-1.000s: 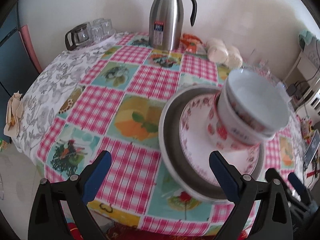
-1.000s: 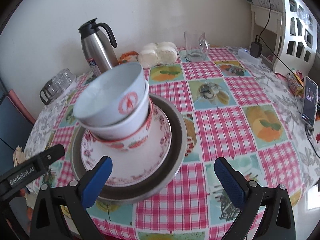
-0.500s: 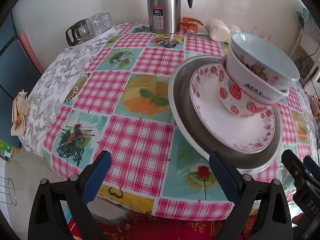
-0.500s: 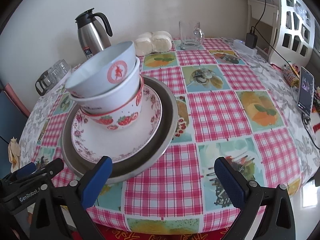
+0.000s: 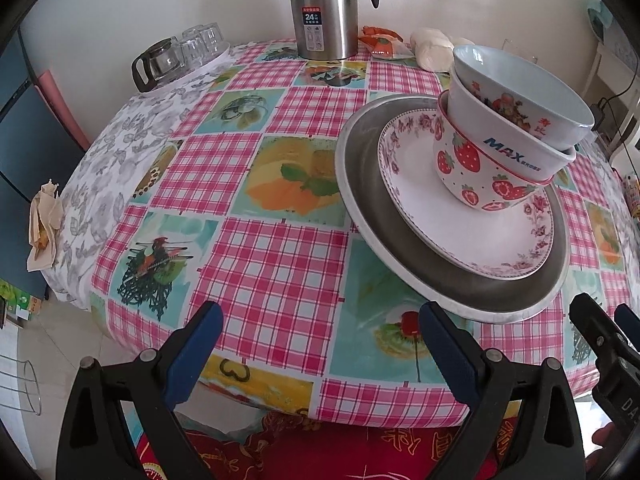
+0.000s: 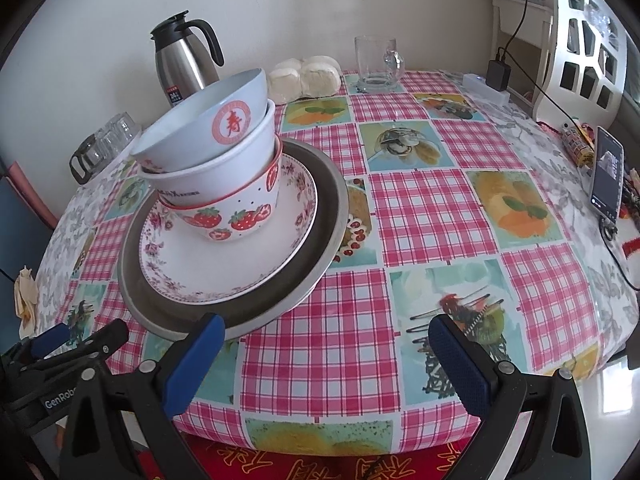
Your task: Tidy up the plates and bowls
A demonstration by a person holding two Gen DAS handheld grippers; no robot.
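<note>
Nearest you, both tongs, left [image 5: 320,344] and right [image 6: 324,344], are spread wide and hold nothing, poised over the bench [image 6: 420,216] edge and its glossy checked cloth. Just beyond sits the finished-looking stack: a broad metal plate [image 5: 360,184] carries a floral china plate [image 5: 416,204], which carries a strawberry bowl [image 6: 232,216], a white bowl [image 6: 224,176] and a pale blue bowl [image 6: 208,132], nested largest-base-down, probably for stability. The top bowls lean. Farthest back stands a steel jug [image 5: 324,8].
</note>
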